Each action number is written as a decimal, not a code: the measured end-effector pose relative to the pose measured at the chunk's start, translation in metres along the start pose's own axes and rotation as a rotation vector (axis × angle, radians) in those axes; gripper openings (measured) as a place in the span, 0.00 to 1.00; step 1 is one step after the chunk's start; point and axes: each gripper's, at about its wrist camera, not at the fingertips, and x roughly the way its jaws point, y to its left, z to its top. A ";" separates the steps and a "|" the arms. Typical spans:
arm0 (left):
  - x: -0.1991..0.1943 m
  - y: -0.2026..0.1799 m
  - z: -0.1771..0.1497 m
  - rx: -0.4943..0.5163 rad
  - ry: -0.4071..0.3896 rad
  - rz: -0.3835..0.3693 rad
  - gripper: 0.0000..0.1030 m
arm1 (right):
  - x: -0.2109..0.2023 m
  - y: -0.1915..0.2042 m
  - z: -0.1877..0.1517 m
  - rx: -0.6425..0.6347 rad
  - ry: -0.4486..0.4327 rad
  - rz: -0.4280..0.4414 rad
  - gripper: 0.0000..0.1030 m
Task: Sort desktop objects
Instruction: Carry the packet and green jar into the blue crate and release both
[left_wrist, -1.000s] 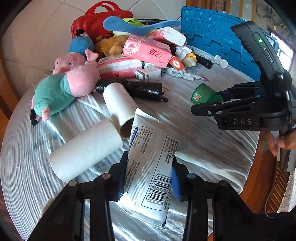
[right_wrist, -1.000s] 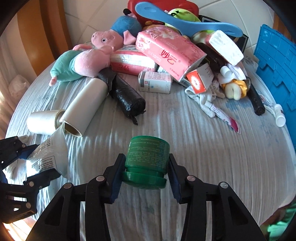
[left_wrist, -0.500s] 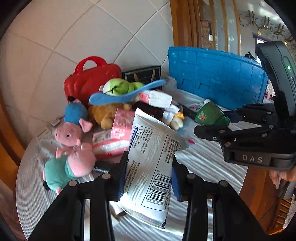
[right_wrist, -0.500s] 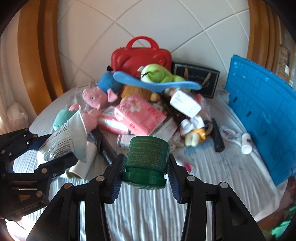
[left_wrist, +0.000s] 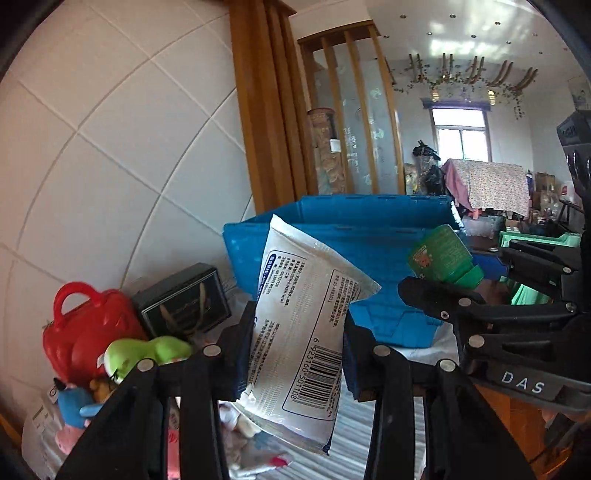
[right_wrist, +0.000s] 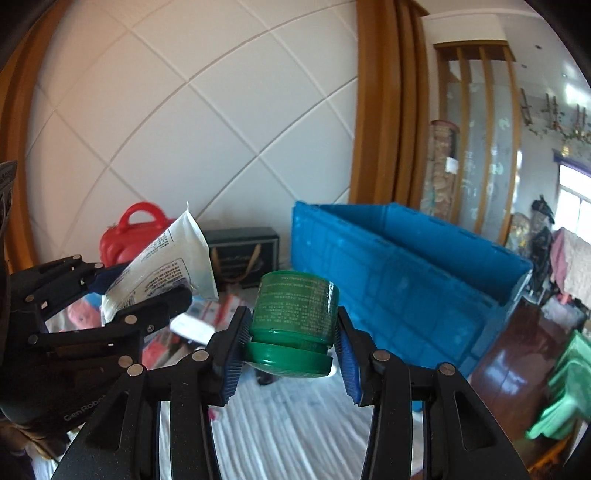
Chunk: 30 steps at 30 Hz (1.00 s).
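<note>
My left gripper (left_wrist: 297, 354) is shut on a white printed pouch with a barcode (left_wrist: 303, 328), held up in the air in front of the blue crate (left_wrist: 369, 236). My right gripper (right_wrist: 291, 350) is shut on a green jar (right_wrist: 295, 317), lid toward the camera, held level with the crate (right_wrist: 399, 266). In the left wrist view the right gripper (left_wrist: 480, 280) with the jar (left_wrist: 443, 254) is close on the right. In the right wrist view the left gripper (right_wrist: 129, 295) with the pouch (right_wrist: 166, 258) is close on the left.
A red toy case (left_wrist: 85, 325), a dark box (left_wrist: 181, 302), a green plush (left_wrist: 147, 354) and pink packets (right_wrist: 162, 347) lie on the striped tablecloth (right_wrist: 295, 424) below. A tiled wall (right_wrist: 184, 129) stands behind. The crate's open top faces up.
Both grippers have risen from the table with pouch and jar and tilted up toward the blue crate. The cluttered tabletop has dropped to the bottom of both views.
</note>
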 end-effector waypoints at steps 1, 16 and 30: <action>0.010 -0.011 0.012 0.015 -0.014 -0.006 0.38 | 0.001 -0.016 0.007 0.014 -0.018 -0.018 0.42; 0.176 -0.135 0.152 -0.009 -0.080 0.003 0.41 | 0.082 -0.263 0.081 0.043 -0.064 -0.093 0.43; 0.230 -0.158 0.184 -0.064 -0.050 0.164 0.82 | 0.121 -0.342 0.081 0.132 -0.051 -0.113 0.63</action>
